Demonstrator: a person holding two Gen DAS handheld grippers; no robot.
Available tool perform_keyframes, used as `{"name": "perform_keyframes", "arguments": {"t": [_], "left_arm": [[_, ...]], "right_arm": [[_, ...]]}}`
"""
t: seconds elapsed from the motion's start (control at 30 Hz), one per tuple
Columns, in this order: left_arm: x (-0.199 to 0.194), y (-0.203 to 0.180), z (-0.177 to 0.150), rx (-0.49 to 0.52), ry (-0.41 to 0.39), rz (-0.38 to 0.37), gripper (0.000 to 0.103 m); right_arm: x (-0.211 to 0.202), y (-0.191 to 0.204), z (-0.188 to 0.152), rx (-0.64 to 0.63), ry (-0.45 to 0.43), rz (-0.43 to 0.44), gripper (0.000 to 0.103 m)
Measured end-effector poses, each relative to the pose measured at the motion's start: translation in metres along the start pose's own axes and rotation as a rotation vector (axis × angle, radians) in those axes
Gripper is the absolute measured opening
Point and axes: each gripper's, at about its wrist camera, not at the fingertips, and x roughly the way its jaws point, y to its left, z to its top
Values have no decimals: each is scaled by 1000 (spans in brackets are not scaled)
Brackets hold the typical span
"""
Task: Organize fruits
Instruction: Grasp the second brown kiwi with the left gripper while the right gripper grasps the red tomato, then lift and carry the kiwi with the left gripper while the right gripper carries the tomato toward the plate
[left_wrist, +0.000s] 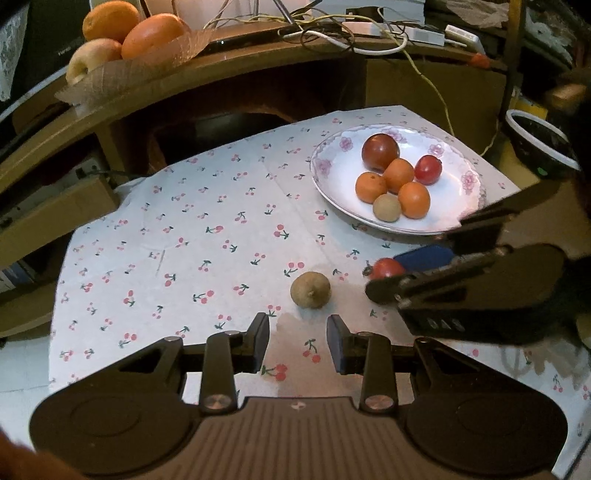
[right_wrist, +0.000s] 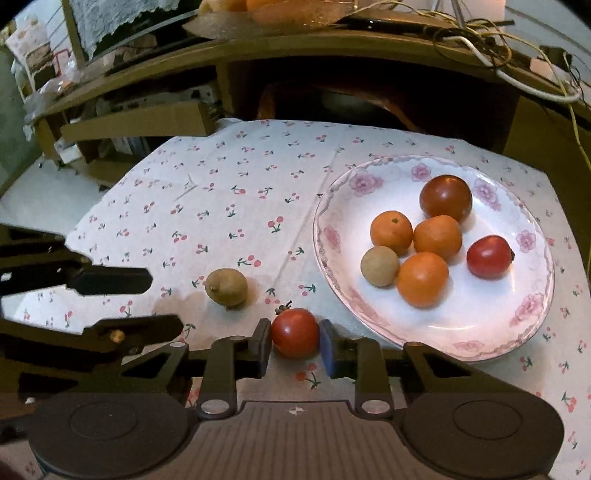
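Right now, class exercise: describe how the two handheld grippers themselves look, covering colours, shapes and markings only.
Both grippers, left gripper and right gripper, share one design: matte black bodies with two round discs, a ribbed brownish centre panel bearing a small white cross mark, silver rivets on black linkage arms, and flat blue-edged finger pads. No cables or sleeves show.

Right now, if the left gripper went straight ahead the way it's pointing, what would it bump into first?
Probably the small brown kiwi-like fruit on the cherry-print cloth. It lies just ahead of the open left gripper, roughly in line with the gap between its fingers. Depth is hard to judge, so the gripper might pass over it.
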Motion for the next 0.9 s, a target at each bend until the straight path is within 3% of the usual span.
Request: {"name": "perform_keyframes", "arguments": {"t": [0.43,0.57,0.9], "left_arm": [[41,0,14,-39,18,-32,38],[39,-6,12,-16,17,-35,33],[-3,-31,-9,44,21,-95,33]], "right_arm": [[-37,-18,-27,94,32,-26,28],[-53,-22,-42,161,35,-62,28],[-90,-19,-64,209,-17,-95,28]]}}
